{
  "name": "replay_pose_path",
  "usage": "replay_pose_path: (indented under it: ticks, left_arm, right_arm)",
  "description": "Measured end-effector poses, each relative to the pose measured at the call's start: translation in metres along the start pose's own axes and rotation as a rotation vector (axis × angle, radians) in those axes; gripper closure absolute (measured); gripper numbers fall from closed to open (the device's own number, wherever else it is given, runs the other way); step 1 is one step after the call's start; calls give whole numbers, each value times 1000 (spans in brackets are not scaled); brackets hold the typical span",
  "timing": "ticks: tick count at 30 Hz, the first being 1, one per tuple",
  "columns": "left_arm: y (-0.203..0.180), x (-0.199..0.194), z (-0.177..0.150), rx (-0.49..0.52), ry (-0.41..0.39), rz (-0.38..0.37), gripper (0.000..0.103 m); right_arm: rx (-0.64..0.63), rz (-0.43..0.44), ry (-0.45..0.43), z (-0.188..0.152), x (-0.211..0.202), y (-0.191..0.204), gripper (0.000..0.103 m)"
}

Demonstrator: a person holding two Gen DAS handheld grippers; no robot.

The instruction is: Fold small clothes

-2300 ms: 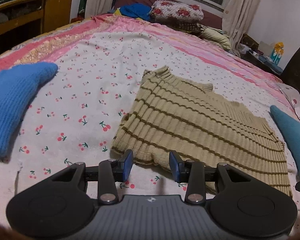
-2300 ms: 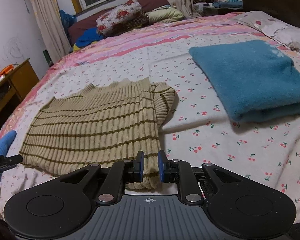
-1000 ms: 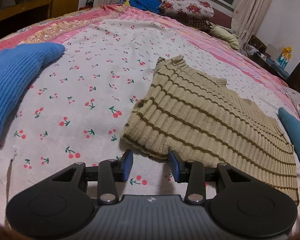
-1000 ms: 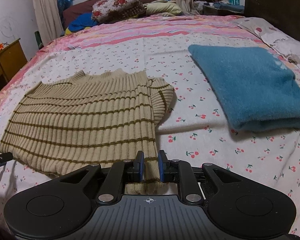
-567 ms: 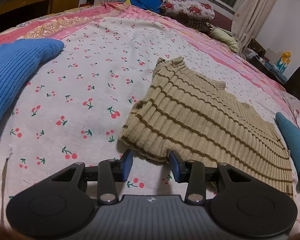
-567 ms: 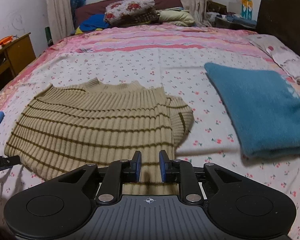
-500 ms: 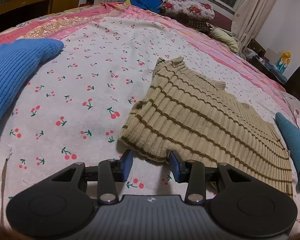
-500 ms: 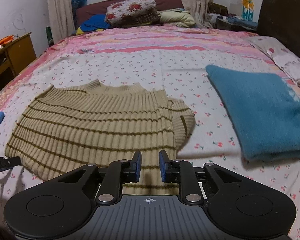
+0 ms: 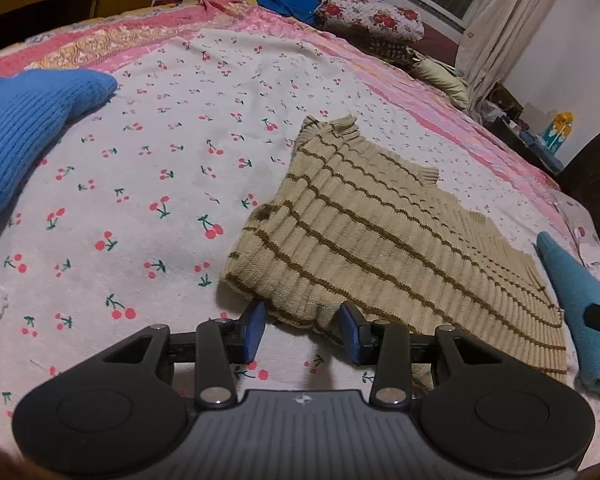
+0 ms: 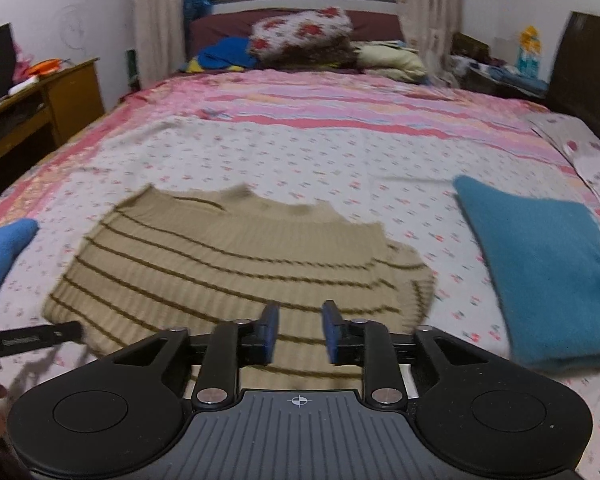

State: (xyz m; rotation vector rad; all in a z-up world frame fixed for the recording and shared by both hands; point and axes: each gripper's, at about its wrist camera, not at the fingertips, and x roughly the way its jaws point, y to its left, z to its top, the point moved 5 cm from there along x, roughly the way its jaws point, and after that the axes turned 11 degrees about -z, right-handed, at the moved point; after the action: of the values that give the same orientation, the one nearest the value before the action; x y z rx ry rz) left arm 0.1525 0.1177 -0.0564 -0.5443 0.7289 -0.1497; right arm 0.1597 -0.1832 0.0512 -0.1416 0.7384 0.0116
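Counts on the bed (image 10: pixel 340 152)
There were 3 knit garments: 1 striped beige sweater (image 9: pixel 380 236), 1 blue knit (image 9: pixel 24 128), 1 folded teal one (image 10: pixel 548 264); 2 tongs.

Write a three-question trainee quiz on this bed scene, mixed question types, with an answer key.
1. True or false: the left gripper is shut on the striped beige sweater.
2. Multiple choice: in the right wrist view, which thing lies to the right of the striped beige sweater on the cherry-print sheet? A) a yellow cushion B) the folded teal garment C) a shoe box
3. Fill in: the blue knit garment lies to the ____ of the sweater in the left wrist view.

Key: 1. False: its jaws stand open at the sweater's near edge. 2. B. 3. left.
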Motion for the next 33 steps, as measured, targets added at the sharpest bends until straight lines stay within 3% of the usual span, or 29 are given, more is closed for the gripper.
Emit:
replay_pose_path:
  ticks: [7, 16, 33]
  left_arm:
    - [0, 6, 4, -50, -9, -36, 54]
    - [-2, 12, 8, -40, -20, -51, 53]
    - [-7, 7, 4, -1, -33, -66, 52]
  right_arm:
    - [-83, 85, -9, 23, 7, 48, 74]
    - [-171, 158, 16, 44, 28, 103, 74]
    - [-215, 208, 42, 57, 39, 143, 73]
